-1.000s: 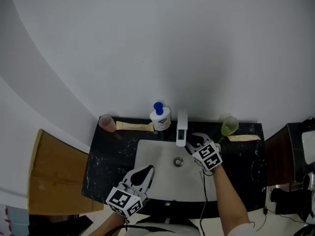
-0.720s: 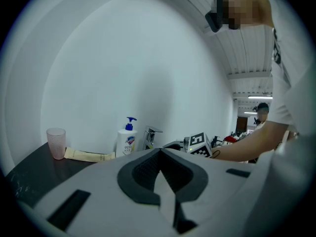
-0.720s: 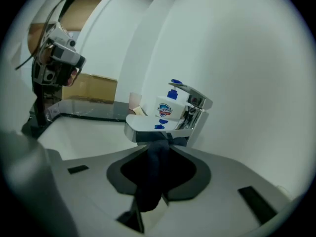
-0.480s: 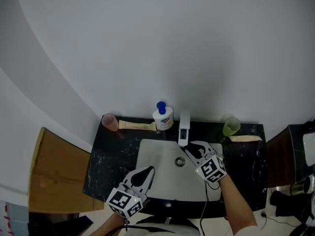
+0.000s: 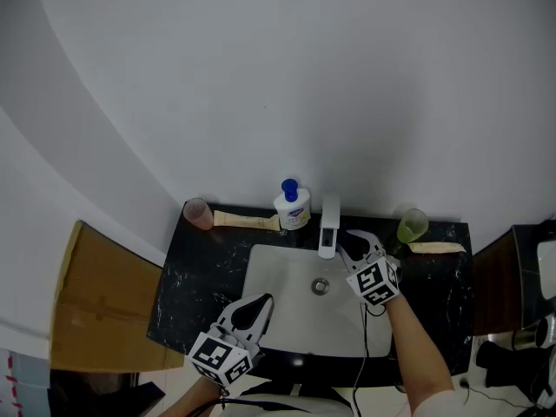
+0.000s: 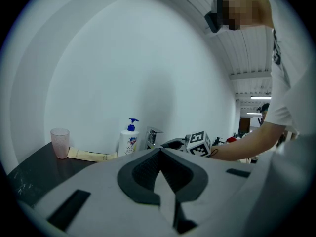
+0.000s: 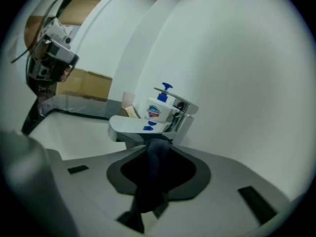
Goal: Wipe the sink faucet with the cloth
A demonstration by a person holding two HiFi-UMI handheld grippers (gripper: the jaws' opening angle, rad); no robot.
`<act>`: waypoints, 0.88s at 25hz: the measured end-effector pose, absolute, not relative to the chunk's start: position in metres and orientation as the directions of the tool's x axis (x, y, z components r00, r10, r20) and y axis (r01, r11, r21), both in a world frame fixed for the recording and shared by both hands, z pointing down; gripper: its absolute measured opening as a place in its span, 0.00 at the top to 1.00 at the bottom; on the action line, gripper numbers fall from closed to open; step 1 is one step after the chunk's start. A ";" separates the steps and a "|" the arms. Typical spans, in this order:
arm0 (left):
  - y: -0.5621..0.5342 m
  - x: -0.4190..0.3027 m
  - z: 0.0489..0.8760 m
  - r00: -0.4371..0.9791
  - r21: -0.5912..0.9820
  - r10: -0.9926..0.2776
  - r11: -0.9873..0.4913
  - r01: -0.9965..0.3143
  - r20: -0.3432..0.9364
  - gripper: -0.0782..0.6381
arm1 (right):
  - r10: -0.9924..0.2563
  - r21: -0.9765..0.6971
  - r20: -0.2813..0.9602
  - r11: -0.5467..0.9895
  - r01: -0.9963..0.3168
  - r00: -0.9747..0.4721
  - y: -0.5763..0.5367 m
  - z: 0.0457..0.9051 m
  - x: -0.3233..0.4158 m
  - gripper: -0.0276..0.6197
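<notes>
The chrome faucet (image 5: pixel 328 224) stands at the back of the white sink (image 5: pixel 278 272). My right gripper (image 5: pixel 345 239) is just to its right, shut on a dark cloth (image 7: pixel 154 164). In the right gripper view the cloth runs up between the jaws and its end meets the underside of the faucet's spout (image 7: pixel 140 126); my right gripper (image 7: pixel 158 144) points at it. My left gripper (image 5: pixel 263 300) hangs over the sink's front left, jaws shut with nothing between them, and the left gripper view shows its tips (image 6: pixel 160 152) meeting.
On the black counter (image 5: pixel 187 272) behind the sink stand a pink cup (image 5: pixel 199 213), a beige tube (image 5: pixel 246 220) and a soap pump bottle (image 5: pixel 293 205). A green cup (image 5: pixel 413 226) and another tube (image 5: pixel 433 248) are at the right. A cardboard box (image 5: pixel 95 302) stands at the left.
My right gripper dipped toward the drain half a second ago, then rose again beside the spout, rolling as it went. The left gripper has not moved.
</notes>
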State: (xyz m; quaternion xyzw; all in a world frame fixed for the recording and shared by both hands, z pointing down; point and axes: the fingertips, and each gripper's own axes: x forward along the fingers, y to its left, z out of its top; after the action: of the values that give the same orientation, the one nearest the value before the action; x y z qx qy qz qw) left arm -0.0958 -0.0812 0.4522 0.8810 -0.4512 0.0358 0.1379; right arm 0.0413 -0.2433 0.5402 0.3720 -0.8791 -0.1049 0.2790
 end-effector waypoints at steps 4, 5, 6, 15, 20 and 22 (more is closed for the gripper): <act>-0.080 -0.097 0.455 0.588 0.213 -0.787 -0.551 -0.807 0.187 0.89 | -0.722 0.363 0.404 0.690 -0.626 -0.561 -0.260 0.532 0.045 0.80; -0.080 -0.097 0.455 0.588 0.214 -0.787 -0.552 -0.806 0.187 0.89 | -0.709 0.347 0.407 0.703 -0.620 -0.576 -0.255 0.533 0.044 0.80; -0.080 -0.097 0.455 0.589 0.214 -0.786 -0.553 -0.806 0.187 0.89 | -0.690 0.320 0.409 0.722 -0.614 -0.598 -0.248 0.535 0.042 0.80; -0.083 -0.093 0.454 0.603 0.215 -0.777 -0.567 -0.795 0.179 0.89 | -0.508 0.140 0.399 0.856 -0.497 -0.763 -0.167 0.538 0.021 0.80; -0.083 -0.094 0.453 0.601 0.209 -0.779 -0.567 -0.797 0.179 0.89 | -0.605 0.217 0.415 0.791 -0.572 -0.679 -0.211 0.545 0.034 0.80; -0.083 -0.097 0.453 0.595 0.207 -0.782 -0.561 -0.801 0.184 0.89 | -0.653 0.226 0.398 0.750 -0.621 -0.644 -0.238 0.539 0.042 0.80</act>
State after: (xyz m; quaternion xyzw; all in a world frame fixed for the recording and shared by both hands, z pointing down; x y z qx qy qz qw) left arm -0.0968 -0.0826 0.4531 0.8828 -0.4483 0.0353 0.1354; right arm 0.0417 -0.2378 0.5393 0.3516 -0.9061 -0.0341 0.2329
